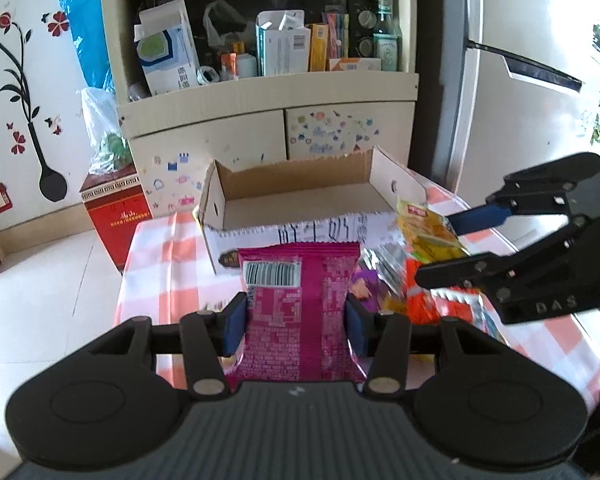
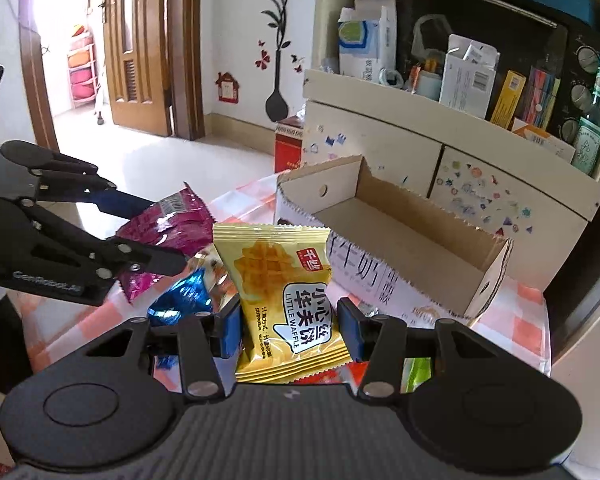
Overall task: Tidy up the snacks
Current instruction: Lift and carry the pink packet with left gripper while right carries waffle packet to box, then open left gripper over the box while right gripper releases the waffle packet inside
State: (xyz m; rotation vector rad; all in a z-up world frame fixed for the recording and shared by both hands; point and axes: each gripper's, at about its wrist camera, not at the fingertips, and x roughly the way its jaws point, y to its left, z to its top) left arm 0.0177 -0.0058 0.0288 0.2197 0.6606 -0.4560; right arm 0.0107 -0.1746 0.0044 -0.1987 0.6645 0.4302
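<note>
My left gripper (image 1: 296, 326) is shut on a magenta snack packet (image 1: 296, 304), held above the checked table in front of the open cardboard box (image 1: 300, 204). My right gripper (image 2: 290, 328) is shut on a yellow waffle packet (image 2: 288, 300), held just before the same box (image 2: 400, 236). In the left wrist view the right gripper (image 1: 448, 244) shows at the right with the yellow packet (image 1: 428, 232). In the right wrist view the left gripper (image 2: 156, 232) shows at the left with the magenta packet (image 2: 168, 232). The box is empty inside.
Several loose snack packets (image 1: 432, 300) lie on the orange-and-white checked tablecloth (image 1: 164, 264) beside the box. A blue foil packet (image 2: 184, 300) lies below my right gripper. Behind the table stands a cluttered cream cabinet (image 1: 260, 92); a red box (image 1: 116, 216) stands on the floor.
</note>
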